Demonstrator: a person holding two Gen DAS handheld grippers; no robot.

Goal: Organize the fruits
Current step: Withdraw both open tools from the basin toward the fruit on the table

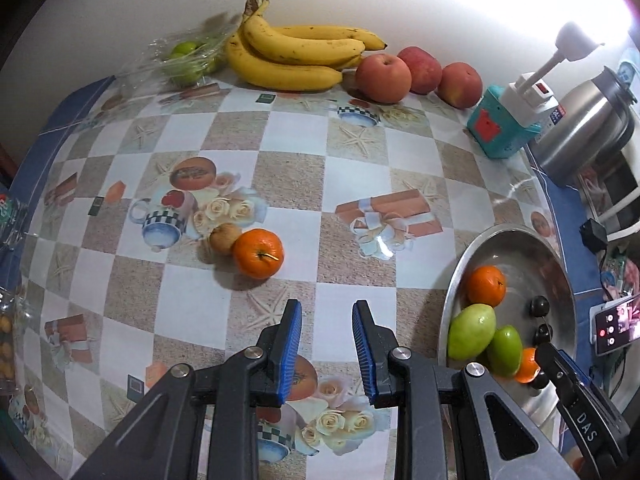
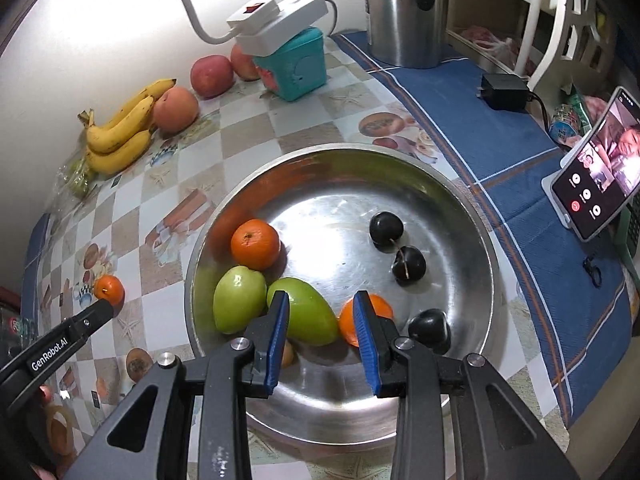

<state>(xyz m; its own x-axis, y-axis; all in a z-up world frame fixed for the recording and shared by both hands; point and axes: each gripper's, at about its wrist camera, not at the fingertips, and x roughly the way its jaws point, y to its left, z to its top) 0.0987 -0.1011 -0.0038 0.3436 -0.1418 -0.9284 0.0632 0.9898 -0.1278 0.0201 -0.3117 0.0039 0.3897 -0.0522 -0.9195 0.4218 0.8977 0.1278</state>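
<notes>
I hold the left gripper (image 1: pixel 326 322), jaws together on nothing, over the table just short of the loose orange (image 1: pixel 258 253), since it belongs in the steel bowl (image 2: pixel 472 216), where the right gripper (image 2: pixel 321 312) hovers together and empty.

Left gripper (image 1: pixel 326 312) pointed steeply down, jaws drawn in, nothing held. Right gripper (image 2: pixel 321 303) likewise, at its 3 o'clock.

"GenRobot.AI" on left gripper (image 2: pixel 105 307) arm; "DAS" on right gripper (image 1: pixel 554 354) arm.
</notes>
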